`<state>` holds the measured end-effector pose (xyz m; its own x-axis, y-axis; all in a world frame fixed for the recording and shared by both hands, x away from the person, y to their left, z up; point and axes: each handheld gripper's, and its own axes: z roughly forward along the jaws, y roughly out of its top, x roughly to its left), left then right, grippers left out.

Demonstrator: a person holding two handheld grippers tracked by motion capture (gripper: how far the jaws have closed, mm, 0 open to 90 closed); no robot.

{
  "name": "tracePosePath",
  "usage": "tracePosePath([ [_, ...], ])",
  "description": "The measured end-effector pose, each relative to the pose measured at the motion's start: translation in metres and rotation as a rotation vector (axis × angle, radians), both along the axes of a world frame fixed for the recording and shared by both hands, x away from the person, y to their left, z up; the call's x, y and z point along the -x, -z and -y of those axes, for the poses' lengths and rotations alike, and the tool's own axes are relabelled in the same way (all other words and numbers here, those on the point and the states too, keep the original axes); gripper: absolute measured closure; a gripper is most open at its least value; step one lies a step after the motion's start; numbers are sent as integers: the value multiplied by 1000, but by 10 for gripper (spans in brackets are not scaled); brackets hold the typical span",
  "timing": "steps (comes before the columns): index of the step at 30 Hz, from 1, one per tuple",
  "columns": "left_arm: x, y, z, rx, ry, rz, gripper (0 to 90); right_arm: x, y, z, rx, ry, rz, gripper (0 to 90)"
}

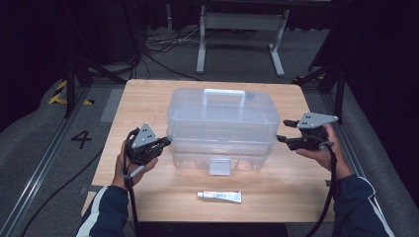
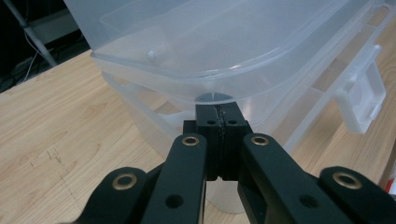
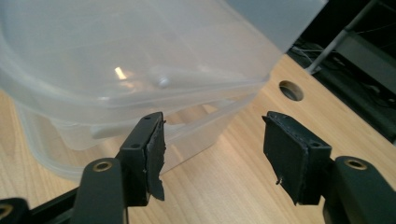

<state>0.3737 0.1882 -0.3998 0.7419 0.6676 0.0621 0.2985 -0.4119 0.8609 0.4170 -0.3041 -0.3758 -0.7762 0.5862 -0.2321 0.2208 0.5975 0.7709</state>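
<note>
The clear plastic storage box (image 1: 221, 129) sits at the centre of the wooden table (image 1: 148, 98), its lid raised slightly off the base. The left gripper (image 1: 167, 141) is at the box's left end, jaws pressed together with their tips against the lid rim (image 2: 177, 70). The right gripper (image 1: 282, 131) is just beside the box's right end, jaws spread, nothing between them. A white tube (image 1: 219, 196) lies near the table's front edge, well apart from both grippers

Clear plastic storage box (image 1: 222, 129) with handle on top, upright mid-table, lid (image 1: 223, 111) raised slightly above the base, front latch hanging down.
</note>
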Motion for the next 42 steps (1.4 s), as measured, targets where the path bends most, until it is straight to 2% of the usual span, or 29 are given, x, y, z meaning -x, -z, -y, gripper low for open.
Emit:
tracePosePath([
  [3,-1,0,0,1,-3,0,900,-1,3,1,-31,3,5,399],
  [4,-2,-1,1,6,-4,1,900,-1,3,3,-33,-11,-5,401],
  [7,-2,-3,1,4,-3,10,900,0,4,4,-24,-7,-6,399],
  [13,-3,-3,1,5,-4,11,900,0,8,2,-51,-22,-8,377],
  [15,-2,-3,1,-3,1,12,900,2,9,-1,-61,-27,18,383],
  [23,-2,-2,1,5,3,11,900,3,11,-2,-84,-20,56,393],
  [30,1,-2,-1,20,6,15,881,7,13,-3,-95,-9,118,411],
  [36,6,2,-2,-16,19,10,846,12,10,-3,-118,-27,161,418],
  [38,8,4,-2,-16,23,2,834,14,9,-4,-129,-33,177,428],
  [42,11,9,1,-48,42,-7,797,20,5,-7,-143,-42,221,474],
])
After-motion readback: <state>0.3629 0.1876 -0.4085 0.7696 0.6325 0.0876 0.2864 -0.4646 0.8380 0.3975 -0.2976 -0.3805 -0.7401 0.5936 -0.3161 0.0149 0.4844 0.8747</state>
